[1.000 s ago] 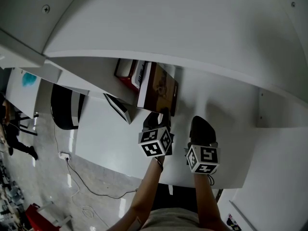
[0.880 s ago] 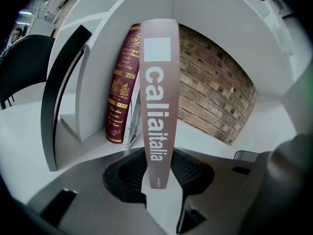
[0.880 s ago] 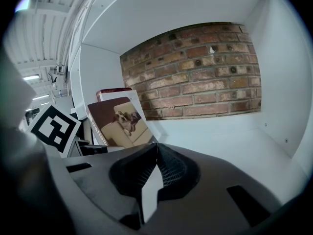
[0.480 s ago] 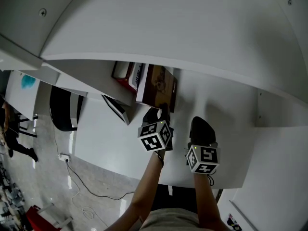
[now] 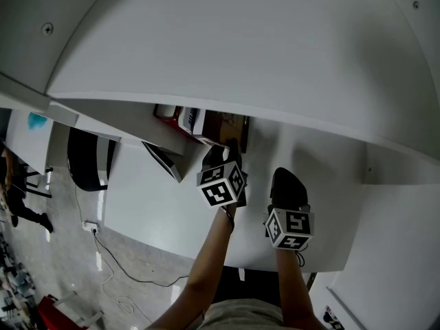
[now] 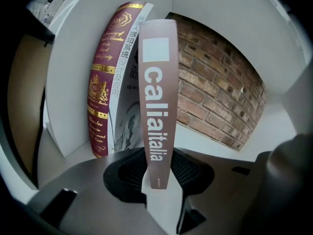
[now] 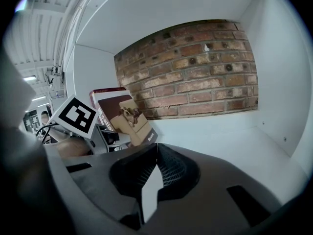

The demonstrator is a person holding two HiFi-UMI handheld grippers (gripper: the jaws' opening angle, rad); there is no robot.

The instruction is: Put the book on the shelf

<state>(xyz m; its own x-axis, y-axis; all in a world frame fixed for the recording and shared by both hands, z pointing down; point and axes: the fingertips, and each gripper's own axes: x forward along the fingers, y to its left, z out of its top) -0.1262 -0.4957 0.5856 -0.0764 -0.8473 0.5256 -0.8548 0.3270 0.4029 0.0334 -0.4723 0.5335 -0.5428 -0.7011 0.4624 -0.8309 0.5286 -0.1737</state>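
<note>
My left gripper (image 6: 159, 176) is shut on the lower spine of a brown book (image 6: 157, 102) printed "caliaitalia", held upright inside the shelf bay. The book stands next to a white book (image 6: 126, 99) and a dark red book (image 6: 104, 94) that lean against the bay's left wall. In the head view the left gripper (image 5: 229, 153) reaches under the shelf's top board, where the brown book (image 5: 227, 124) is mostly hidden. My right gripper (image 7: 152, 166) is shut on nothing and hangs back to the right (image 5: 287, 183); its view shows the brown book (image 7: 128, 115) from the side.
The bay has a brick-patterned back wall (image 6: 215, 94) and a white floor board (image 7: 230, 141). A white side wall (image 7: 286, 77) closes it on the right. A black chair (image 5: 89, 160) and cables (image 5: 110, 253) are on the floor at the left, below the desk surface (image 5: 158, 198).
The left gripper has carried the brown book forward, deeper under the shelf's top board, so less of the cover shows. The right gripper has stayed in place.
</note>
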